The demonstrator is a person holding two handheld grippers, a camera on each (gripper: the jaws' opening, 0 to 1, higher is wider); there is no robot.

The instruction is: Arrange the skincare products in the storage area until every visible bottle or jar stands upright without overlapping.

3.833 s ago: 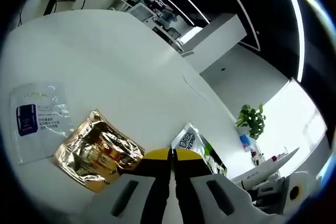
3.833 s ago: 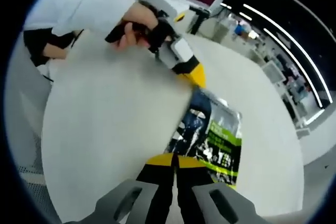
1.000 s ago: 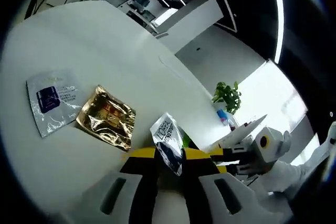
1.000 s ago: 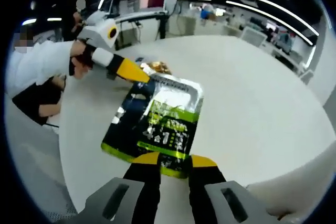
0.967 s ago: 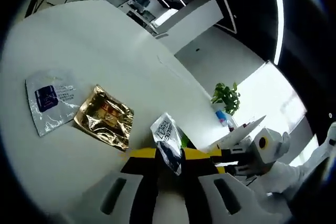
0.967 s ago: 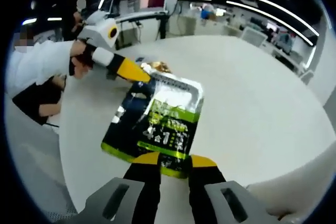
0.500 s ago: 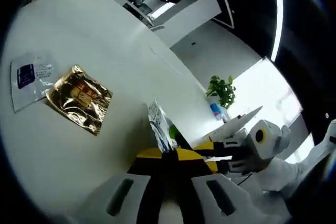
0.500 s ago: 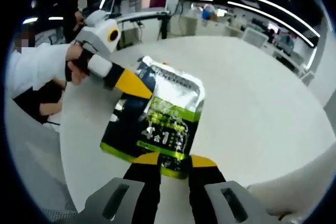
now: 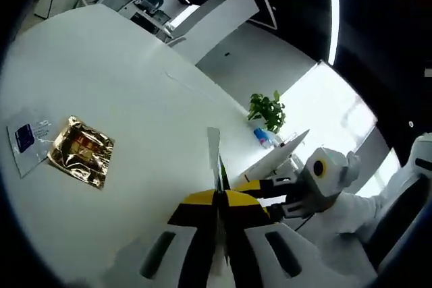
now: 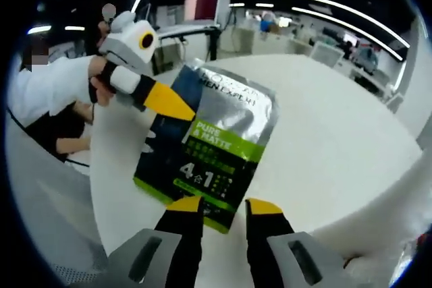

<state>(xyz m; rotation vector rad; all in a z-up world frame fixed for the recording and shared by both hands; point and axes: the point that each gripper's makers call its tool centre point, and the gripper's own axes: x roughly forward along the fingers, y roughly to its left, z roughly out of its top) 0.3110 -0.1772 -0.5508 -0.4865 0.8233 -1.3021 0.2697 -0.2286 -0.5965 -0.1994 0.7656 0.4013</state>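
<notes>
1. My left gripper (image 9: 217, 202) is clenched on one edge of the black, silver and green foil sachet (image 10: 212, 150). In the left gripper view that sachet (image 9: 214, 160) shows edge-on, raised off the round white table (image 9: 135, 112).
2. My right gripper (image 10: 216, 208) has its jaws parted either side of the sachet's lower edge; released, I judge, though contact is hard to tell.
3. The crinkled gold foil sachet (image 9: 79, 151) and the clear sachet with a blue label (image 9: 27, 143) lie flat, touching, near the table's left edge.
4. No bottles or jars in sight; I'm treating the sachets as the targets.
5. Doing it well: keep the left grip firm, lower the sachet flat onto bare table well apart from the other two, then release.
</notes>
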